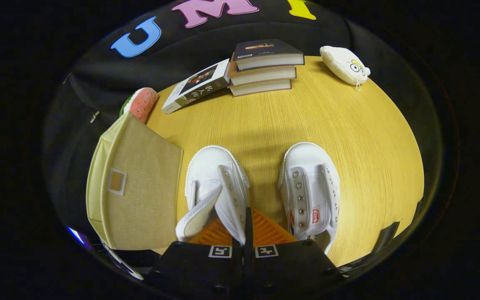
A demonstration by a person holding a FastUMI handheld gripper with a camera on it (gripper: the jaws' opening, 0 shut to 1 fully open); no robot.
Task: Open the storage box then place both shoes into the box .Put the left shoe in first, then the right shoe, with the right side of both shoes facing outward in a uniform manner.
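Your gripper (248,227) points down at the table (348,137), fingers (265,231) pressed together w/ the left shoe's (217,187) side flap pinched between them. Right shoe (311,187) sits just beside, toe fwd, untouched. Box (140,187) is closed, left of the shoes. Books (261,66) & a plush pouch (344,64) lie well beyond.
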